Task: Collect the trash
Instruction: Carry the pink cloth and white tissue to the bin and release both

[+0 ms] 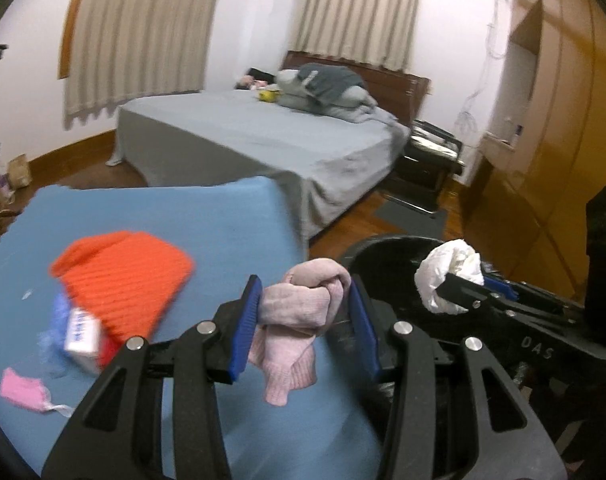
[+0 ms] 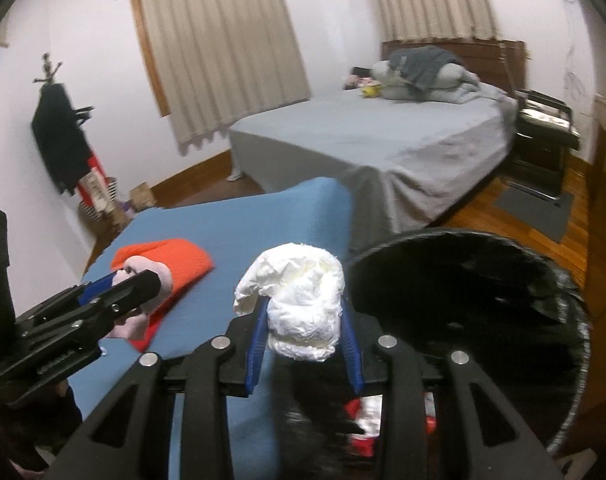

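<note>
Now the right gripper (image 2: pixel 303 320) squeezes a white paper wad (image 2: pixel 299 300), soft and light, near the black bin (image 2: pixel 463 300). The left gripper (image 1: pixel 305 312) pinches a floppy pink cloth (image 1: pixel 299 320) at its bunched middle.

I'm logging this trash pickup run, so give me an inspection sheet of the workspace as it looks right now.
Surface: blue table, mostly bare at its far end.
Job's things: crumpled white paper and pink cloth, each held; black bin at the table's right edge, red-and-white scrap inside.
Clutter: orange knit hat, small white box, pink scrap.
Grippers: left gripper shut on the cloth; right gripper shut on the paper beside the bin.
Cables: nothing seen.
Surroundings: bed, curtains, wardrobe.
</note>
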The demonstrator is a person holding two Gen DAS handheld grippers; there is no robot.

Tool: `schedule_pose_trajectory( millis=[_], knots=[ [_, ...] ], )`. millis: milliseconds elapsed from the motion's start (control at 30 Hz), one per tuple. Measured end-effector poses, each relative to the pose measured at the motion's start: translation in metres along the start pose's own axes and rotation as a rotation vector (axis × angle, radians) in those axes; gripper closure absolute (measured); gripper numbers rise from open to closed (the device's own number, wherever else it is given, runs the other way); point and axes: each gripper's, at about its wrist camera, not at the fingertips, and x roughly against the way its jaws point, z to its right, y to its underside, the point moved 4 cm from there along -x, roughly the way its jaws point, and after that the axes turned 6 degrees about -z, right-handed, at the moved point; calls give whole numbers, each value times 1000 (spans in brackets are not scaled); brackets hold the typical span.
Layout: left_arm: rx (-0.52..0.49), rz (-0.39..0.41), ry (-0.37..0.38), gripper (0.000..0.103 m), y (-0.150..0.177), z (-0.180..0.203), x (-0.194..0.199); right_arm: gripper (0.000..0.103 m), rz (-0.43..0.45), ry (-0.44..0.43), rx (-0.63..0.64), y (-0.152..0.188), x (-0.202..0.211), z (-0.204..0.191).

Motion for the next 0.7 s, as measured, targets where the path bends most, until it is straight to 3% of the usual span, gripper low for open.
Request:
schedule_pose_trajectory(
  millis=[200,500,700],
  knots=[
    [-55,-26,87,60,-6,53,-32,70,-4,79,-69,6,5,53],
    [-84,-85,176,57,-2,95,-75,66,-38,177,-151,22,5,117],
    [-93,-112,199,44,-2,107,-93,46,-31,214,-182,25,10,139]
  ],
)
